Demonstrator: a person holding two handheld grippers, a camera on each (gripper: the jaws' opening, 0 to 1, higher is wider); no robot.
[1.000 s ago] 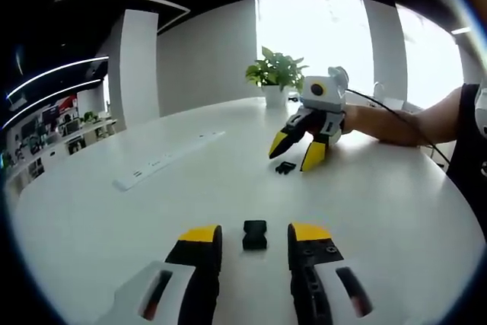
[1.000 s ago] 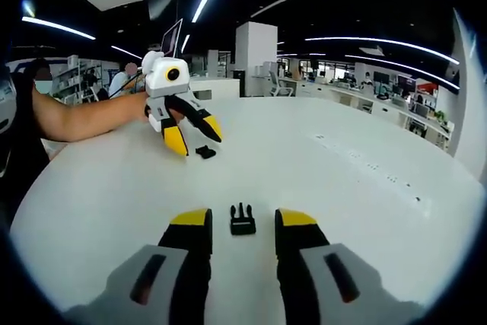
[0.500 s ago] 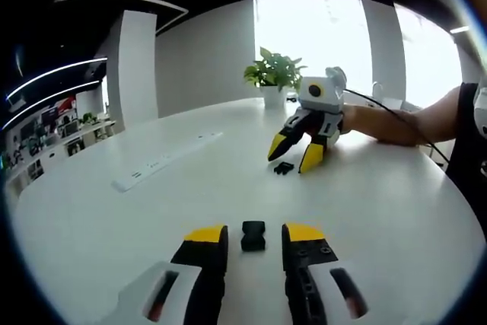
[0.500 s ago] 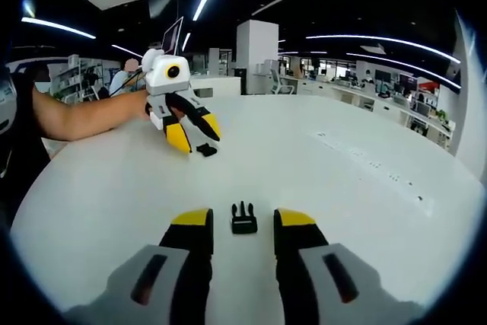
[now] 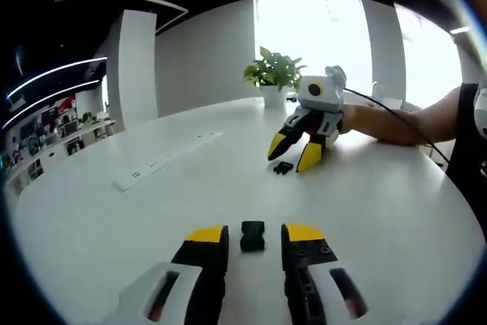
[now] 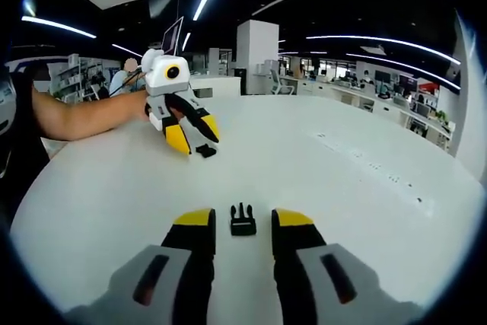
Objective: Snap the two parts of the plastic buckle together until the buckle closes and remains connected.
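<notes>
— Black plastic, both halves of the buckle, lying flat on the white table [image 5: 396, 203]. In the left gripper view, the socket half [image 5: 253, 236] is a small squarish block with rounded corners, sitting between the yellow tips of the left gripper [image 5: 253, 235].

— Is that gripper holding it?

— No. Its jaws stand apart with a sliver of table showing on either side of the block. Spread, not clamped.

— And the other half?

— In the right gripper view, the pronged half [image 6: 243, 221] lies between the tips of the right gripper [image 6: 243, 220]. It has a short bar at the near end and three prongs pointing away to the far side. Those jaws are also parted, with a gap on each side of the piece.

— Can each tool be seen from the other side?

— Yes. In the left gripper view the right gripper [image 5: 291, 151] sits far across the table, white body, black fingers, yellow tips, tilted down over the pronged half [image 5: 283, 167], with a person's forearm [image 5: 403, 121] reaching in from the right. In the right gripper view the left gripper [image 6: 193, 136] shows far left over the socket half [image 6: 205, 151], which lies just right of its tips.

— So the halves are well apart?

— Well apart, unjoined.

— Anything else?

— A white power strip [image 5: 163, 160] lies far left in the left gripper view, and a potted plant [image 5: 275, 74] stands at the far edge.
</notes>
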